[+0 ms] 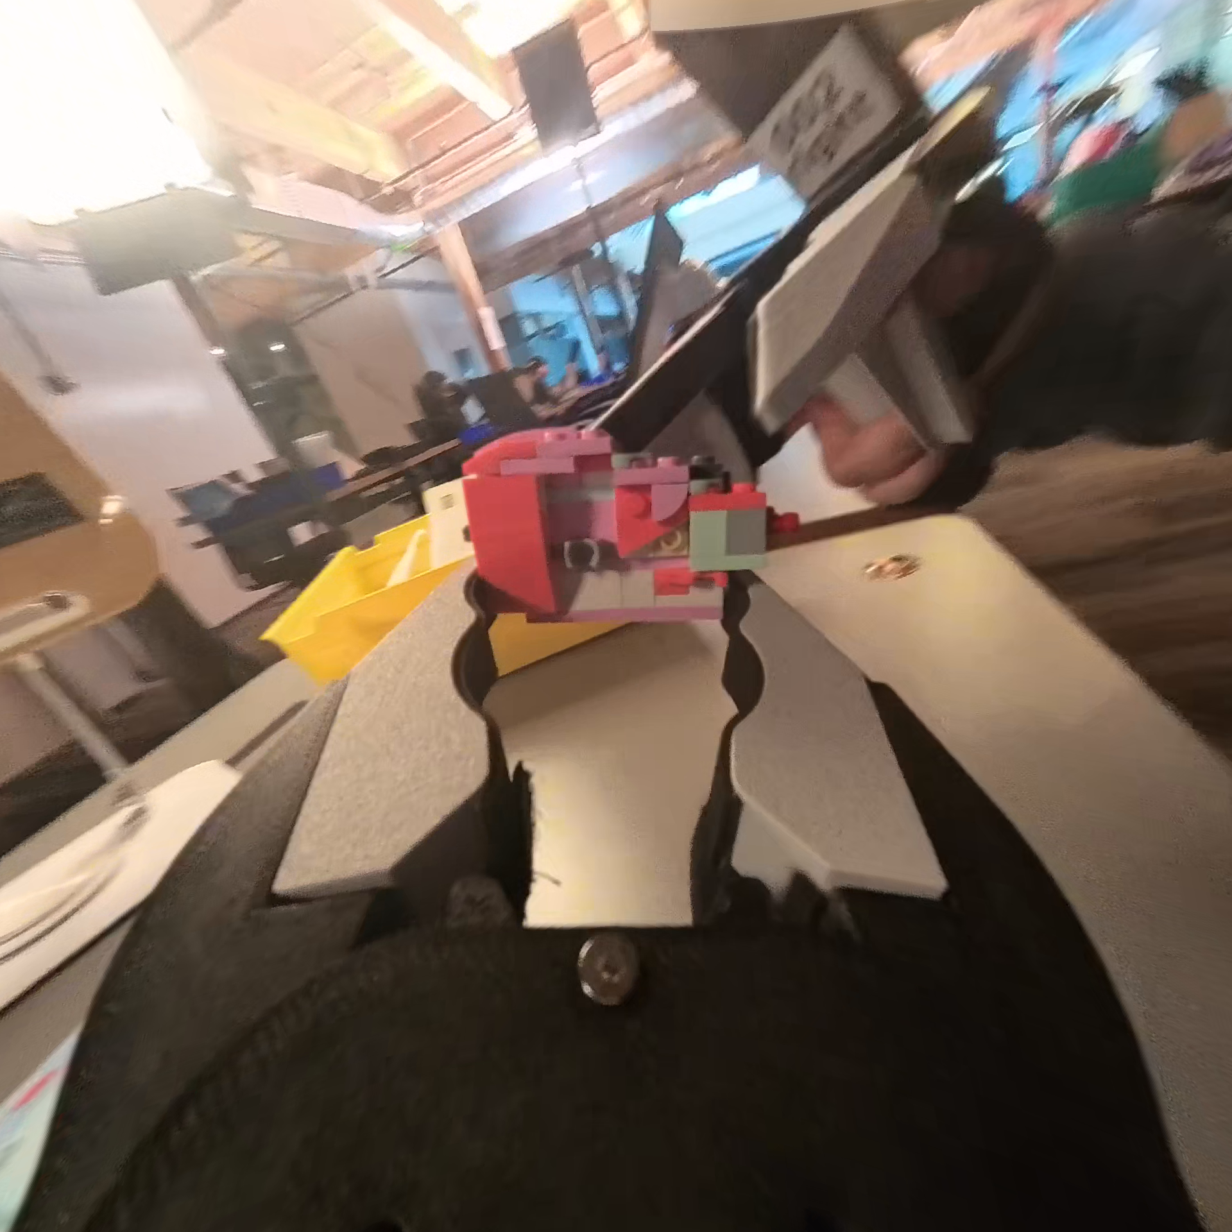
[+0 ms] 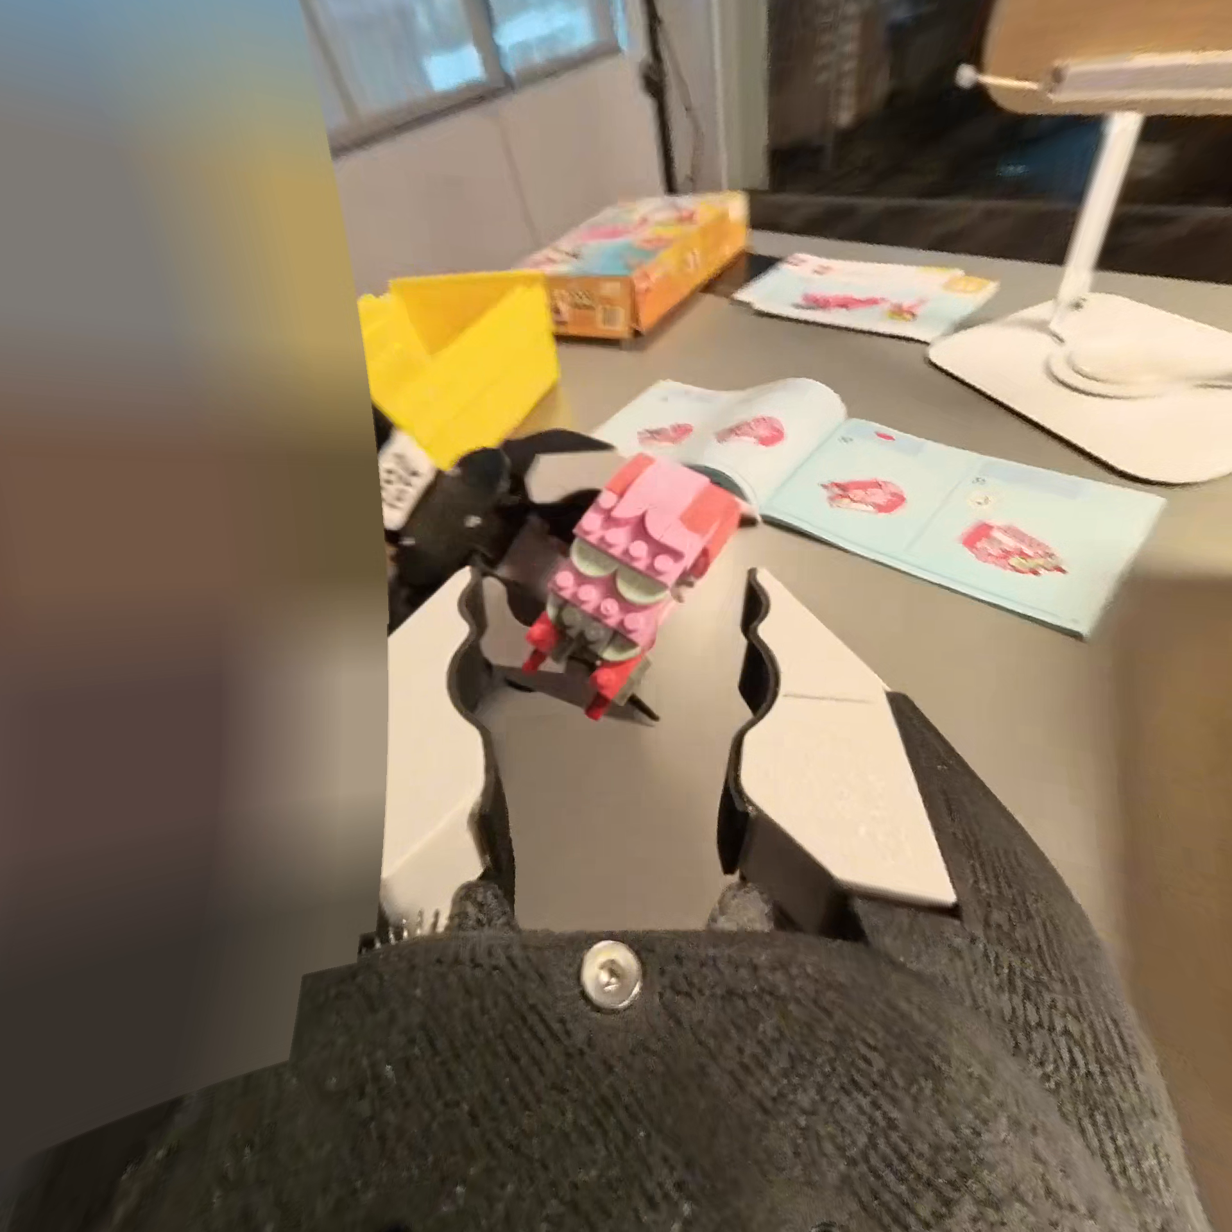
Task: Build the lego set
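A pink and red brick model (image 1: 600,533) with grey-green parts sits at the tips of my left gripper (image 1: 603,587), which is shut on it and holds it above the grey table (image 1: 933,633). In the right wrist view the same model (image 2: 620,567) is clamped between the left gripper's black fingers (image 2: 467,500). My right gripper (image 2: 613,587) is open. The model lies between its fingertips (image 2: 757,600), with a gap on each side. In the left wrist view the right gripper (image 1: 853,333) shows at the upper right, held by a hand (image 1: 873,460).
A yellow bin (image 2: 467,353) stands behind the model and also shows in the left wrist view (image 1: 360,600). An orange box (image 2: 653,267), an open instruction booklet (image 2: 900,493), a second booklet (image 2: 867,293) and a white lamp base (image 2: 1100,387) lie on the table. Only a small space, under 4 cm, lies between the two pairs of fingers.
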A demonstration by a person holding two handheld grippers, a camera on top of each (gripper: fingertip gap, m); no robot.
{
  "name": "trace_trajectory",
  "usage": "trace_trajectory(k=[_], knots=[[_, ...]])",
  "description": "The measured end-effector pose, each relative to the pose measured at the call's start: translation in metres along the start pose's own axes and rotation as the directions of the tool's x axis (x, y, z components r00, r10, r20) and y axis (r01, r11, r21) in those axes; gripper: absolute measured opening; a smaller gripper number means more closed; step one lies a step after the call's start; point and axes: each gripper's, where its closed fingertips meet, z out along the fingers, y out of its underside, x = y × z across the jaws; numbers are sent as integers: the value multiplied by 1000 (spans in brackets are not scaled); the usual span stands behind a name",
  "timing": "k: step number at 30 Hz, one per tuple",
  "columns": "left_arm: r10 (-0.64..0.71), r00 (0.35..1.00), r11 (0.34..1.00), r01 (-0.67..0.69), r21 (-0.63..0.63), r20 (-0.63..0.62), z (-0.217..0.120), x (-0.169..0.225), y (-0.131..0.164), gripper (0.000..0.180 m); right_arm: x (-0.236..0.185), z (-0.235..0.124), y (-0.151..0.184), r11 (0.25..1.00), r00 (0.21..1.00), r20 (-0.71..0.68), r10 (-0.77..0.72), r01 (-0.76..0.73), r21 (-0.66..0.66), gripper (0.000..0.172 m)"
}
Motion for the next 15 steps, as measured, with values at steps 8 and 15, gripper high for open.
trace_trajectory(k=[8, 15], knots=[[114, 991, 991, -108, -83, 70, 2, -3, 12, 68, 15, 15, 18, 990, 975, -220, -34, 3, -142, 40], [20, 1000, 989, -17, -148, 20, 4, -1, 26, 100, 81, 0, 67, 928, 890, -456, -33, -142, -343, 38]])
